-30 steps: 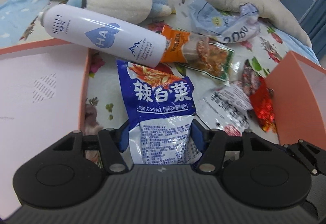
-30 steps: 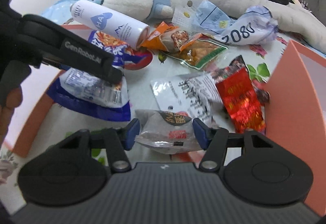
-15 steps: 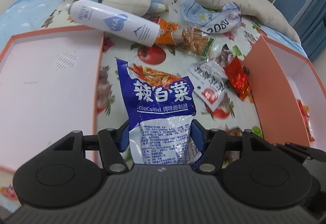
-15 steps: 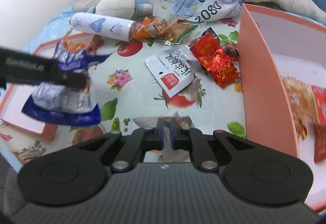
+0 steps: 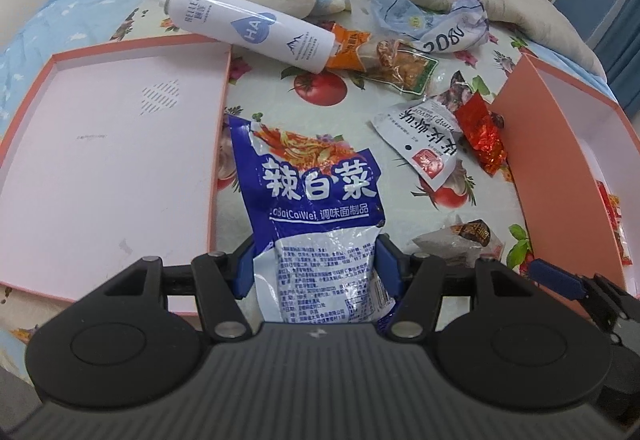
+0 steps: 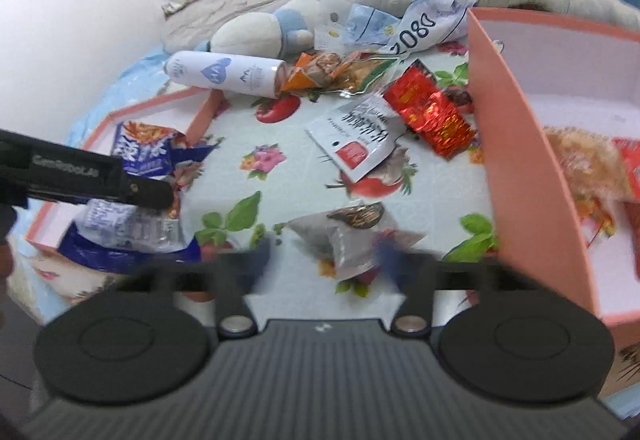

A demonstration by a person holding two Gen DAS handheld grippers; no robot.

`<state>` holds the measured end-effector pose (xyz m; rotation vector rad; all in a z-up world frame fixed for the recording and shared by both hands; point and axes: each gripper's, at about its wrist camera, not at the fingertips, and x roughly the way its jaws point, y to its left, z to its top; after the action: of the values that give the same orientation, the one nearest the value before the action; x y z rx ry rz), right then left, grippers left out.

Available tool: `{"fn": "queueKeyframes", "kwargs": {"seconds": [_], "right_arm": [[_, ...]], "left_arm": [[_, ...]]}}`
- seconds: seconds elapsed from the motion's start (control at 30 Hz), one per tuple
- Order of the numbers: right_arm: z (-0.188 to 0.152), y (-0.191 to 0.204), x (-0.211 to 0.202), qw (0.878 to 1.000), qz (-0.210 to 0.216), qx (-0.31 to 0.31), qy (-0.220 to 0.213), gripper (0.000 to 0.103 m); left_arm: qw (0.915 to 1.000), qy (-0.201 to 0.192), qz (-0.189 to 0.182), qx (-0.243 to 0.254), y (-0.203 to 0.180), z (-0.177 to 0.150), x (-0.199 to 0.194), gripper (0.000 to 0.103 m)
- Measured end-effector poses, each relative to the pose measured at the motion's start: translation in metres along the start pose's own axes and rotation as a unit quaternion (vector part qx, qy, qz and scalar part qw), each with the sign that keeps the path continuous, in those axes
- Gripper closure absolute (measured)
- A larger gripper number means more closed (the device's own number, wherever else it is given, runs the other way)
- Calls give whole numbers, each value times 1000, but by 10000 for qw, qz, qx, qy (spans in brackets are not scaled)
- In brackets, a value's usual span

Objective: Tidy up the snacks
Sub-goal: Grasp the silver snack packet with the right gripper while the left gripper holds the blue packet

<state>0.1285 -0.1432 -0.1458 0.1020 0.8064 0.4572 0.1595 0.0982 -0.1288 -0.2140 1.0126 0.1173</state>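
— Two grippers: what's in each?
— Left gripper has its fingers clamped on the blue snack bag, held above the bed beside the pink lid.
— And the right?
— Right gripper has just been opening; the grey packet lies loose between its spread fingers, near the pink box.

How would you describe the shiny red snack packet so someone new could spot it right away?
Find the tall orange box on the right of the floral sheet. Just outside its left wall lies the red foil packet, beside a white sachet. It is the only glossy, crinkled red wrapper with gold print among them.
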Motion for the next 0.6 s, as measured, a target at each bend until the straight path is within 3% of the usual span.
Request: {"fn": "queueKeyframes", "kwargs": {"seconds": [0.3, 0.47, 0.6], "right_arm": [[7, 4, 15, 9991, -56, -405, -71, 24], [14, 5, 51, 9946, -397, -827, 479, 24], [11, 7, 82, 9777, -965, -1462, 1156, 24]], "left_arm": [[9998, 164, 69, -80, 11, -6, 11, 38], [9996, 239, 79, -153, 20, -4, 17, 38], [9996, 234, 69, -131, 20, -5, 19, 38]]}}
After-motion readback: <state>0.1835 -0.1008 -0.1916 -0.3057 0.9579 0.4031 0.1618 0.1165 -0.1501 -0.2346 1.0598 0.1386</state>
